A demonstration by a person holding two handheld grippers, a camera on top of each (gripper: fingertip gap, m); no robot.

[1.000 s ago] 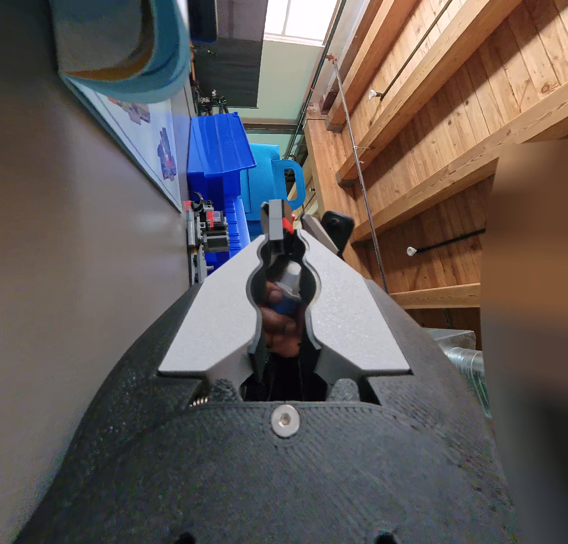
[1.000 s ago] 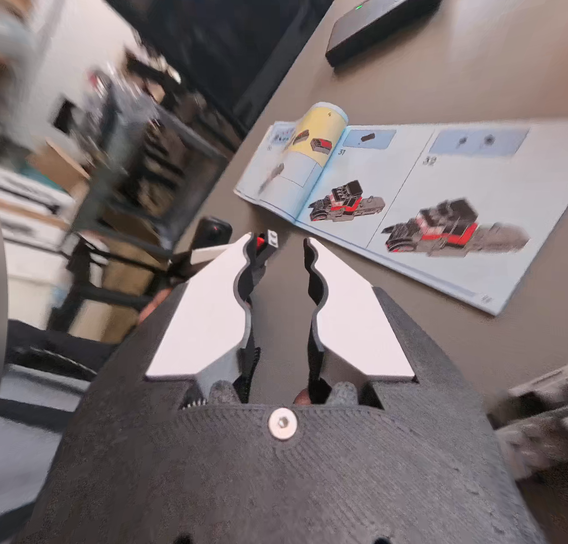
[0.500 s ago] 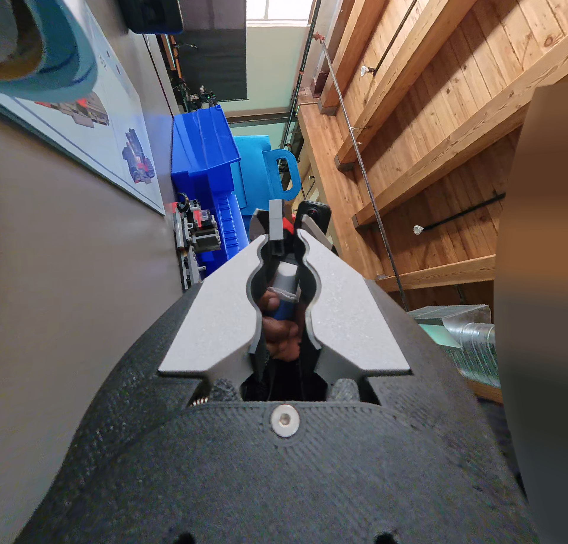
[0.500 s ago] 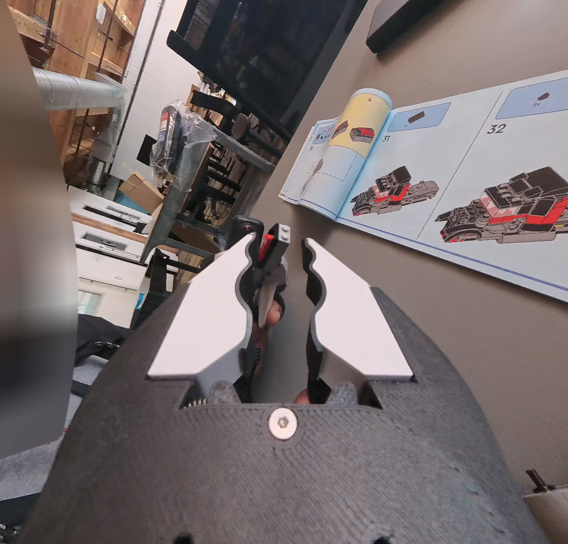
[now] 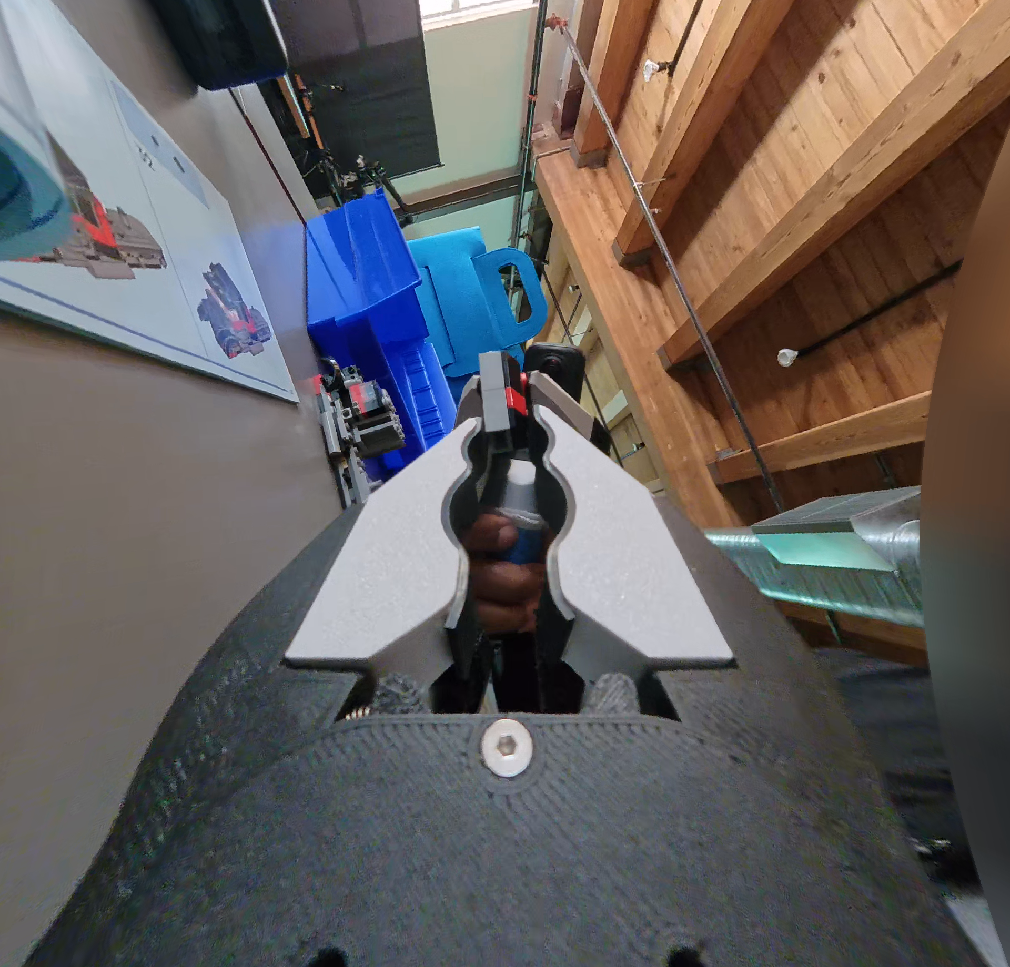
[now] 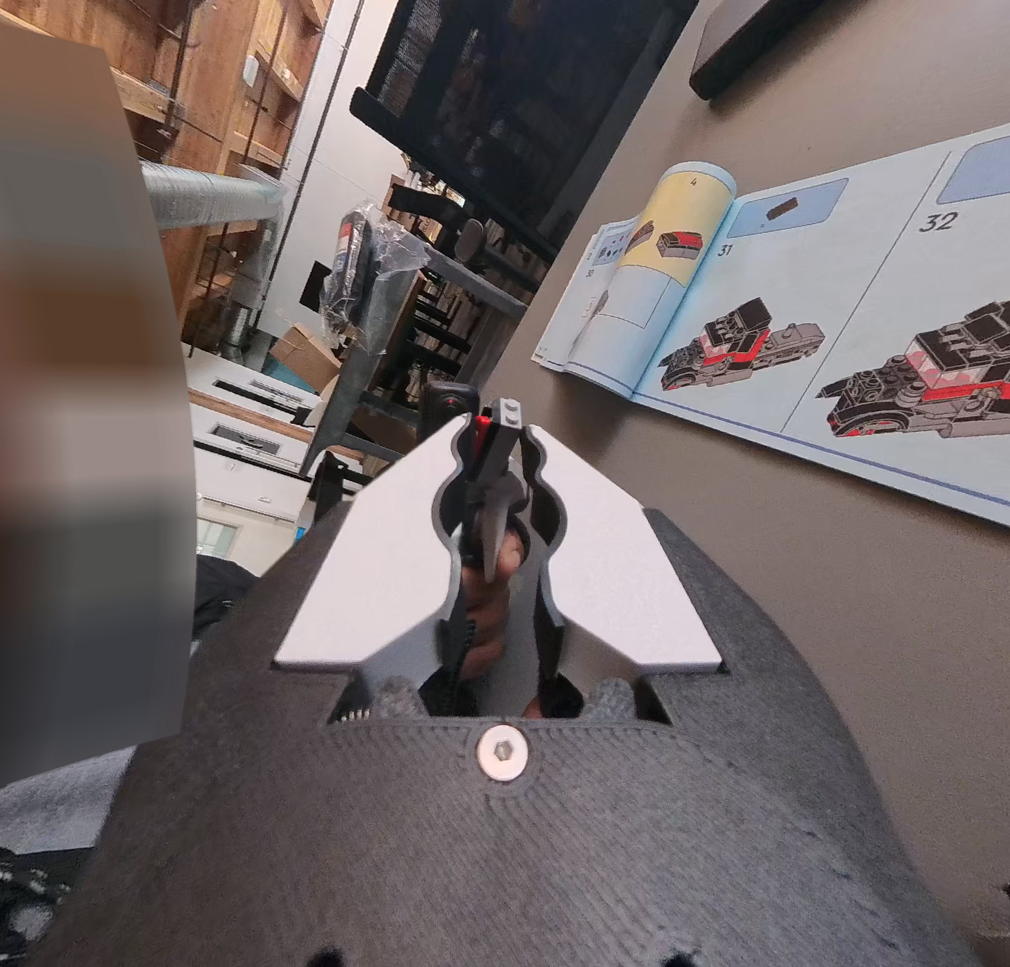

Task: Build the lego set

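A small grey, black and red lego sub-assembly (image 5: 494, 394) is held in the air between my two grippers, which face each other tip to tip. My left gripper (image 5: 505, 427) is shut on it. My right gripper (image 6: 496, 430) has closed around the same piece (image 6: 505, 422) from the opposite side. The right gripper's fingers (image 5: 568, 411) show just beyond the piece in the left wrist view. A partly built lego model (image 5: 360, 422) stands on the table next to a blue bin (image 5: 371, 307).
The open instruction booklet (image 6: 820, 340) lies on the brown table (image 6: 765, 585); it also shows in the left wrist view (image 5: 136, 263). A flat black device (image 6: 820, 28) lies beyond the booklet. A blue lid with a handle (image 5: 481, 301) stands behind the bin.
My right gripper, open a second ago, has swung around the piece held by the left gripper and narrowed onto it. The left gripper kept its grip while its view shifted along the table.
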